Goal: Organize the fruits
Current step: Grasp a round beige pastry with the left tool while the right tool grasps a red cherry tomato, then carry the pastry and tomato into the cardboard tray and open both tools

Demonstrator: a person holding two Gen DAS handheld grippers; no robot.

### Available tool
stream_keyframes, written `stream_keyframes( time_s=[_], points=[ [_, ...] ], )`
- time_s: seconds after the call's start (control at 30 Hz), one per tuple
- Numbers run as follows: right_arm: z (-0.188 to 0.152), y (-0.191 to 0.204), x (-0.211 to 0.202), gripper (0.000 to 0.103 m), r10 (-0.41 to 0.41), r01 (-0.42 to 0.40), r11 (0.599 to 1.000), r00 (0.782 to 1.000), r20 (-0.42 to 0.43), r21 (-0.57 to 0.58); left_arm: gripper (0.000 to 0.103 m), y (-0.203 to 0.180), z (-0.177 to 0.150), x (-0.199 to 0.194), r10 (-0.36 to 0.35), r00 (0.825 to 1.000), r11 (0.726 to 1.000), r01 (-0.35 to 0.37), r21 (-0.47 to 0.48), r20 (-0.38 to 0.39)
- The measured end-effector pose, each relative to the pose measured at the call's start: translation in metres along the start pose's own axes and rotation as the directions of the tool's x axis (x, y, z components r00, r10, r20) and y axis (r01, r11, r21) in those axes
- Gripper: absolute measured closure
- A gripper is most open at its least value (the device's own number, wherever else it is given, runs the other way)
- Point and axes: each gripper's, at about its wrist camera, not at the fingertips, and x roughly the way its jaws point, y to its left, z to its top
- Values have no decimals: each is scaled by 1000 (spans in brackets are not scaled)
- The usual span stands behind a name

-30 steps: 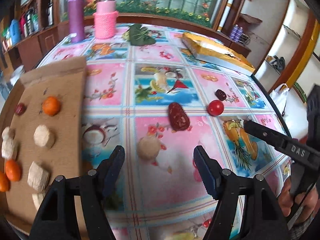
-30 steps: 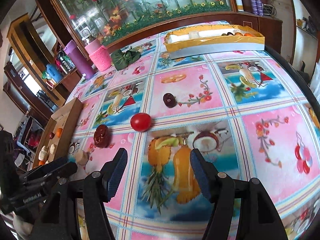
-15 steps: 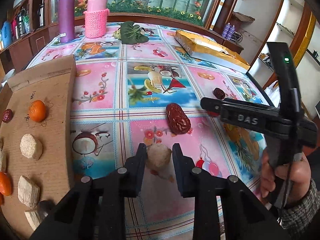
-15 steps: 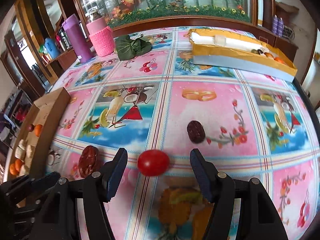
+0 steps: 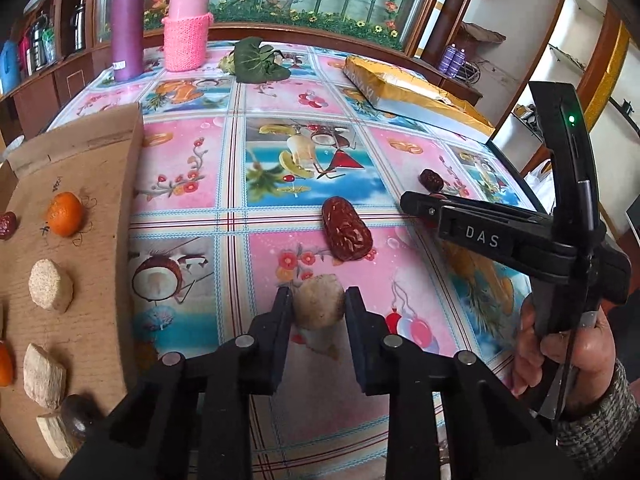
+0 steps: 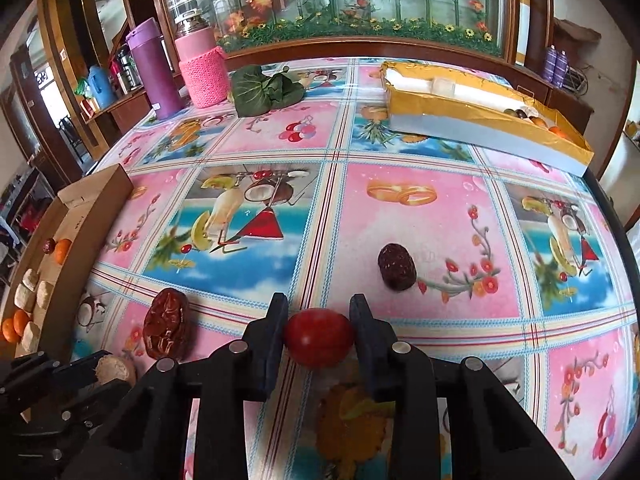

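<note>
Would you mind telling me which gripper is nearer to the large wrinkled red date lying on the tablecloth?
Left, narrowly. The left gripper, holding a pale chunk, sits just below the large date; the right gripper, closing on the red tomato, is off to the date's right.

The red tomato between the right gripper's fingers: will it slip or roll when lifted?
The tomato looks smooth and glossy, so it may slip. The closing right gripper meets its round sides; released, it would probably roll.

Gold box contents too small to tell; orange cut off
</note>
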Motion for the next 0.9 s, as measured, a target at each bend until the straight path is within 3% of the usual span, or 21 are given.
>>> stream_keyframes(
  time_s=[0.53, 0.9],
  points=[
    [-29, 13, -57, 69, 41, -42, 999, 998, 56, 23, 77, 12, -10, -49, -11, 995, 998, 16, -59, 97],
    [-34, 73, -89, 68, 62, -50, 992, 993, 102, -114, 77, 53, -23, -91, 21, 984, 988, 8, -157, 177]
  ],
)
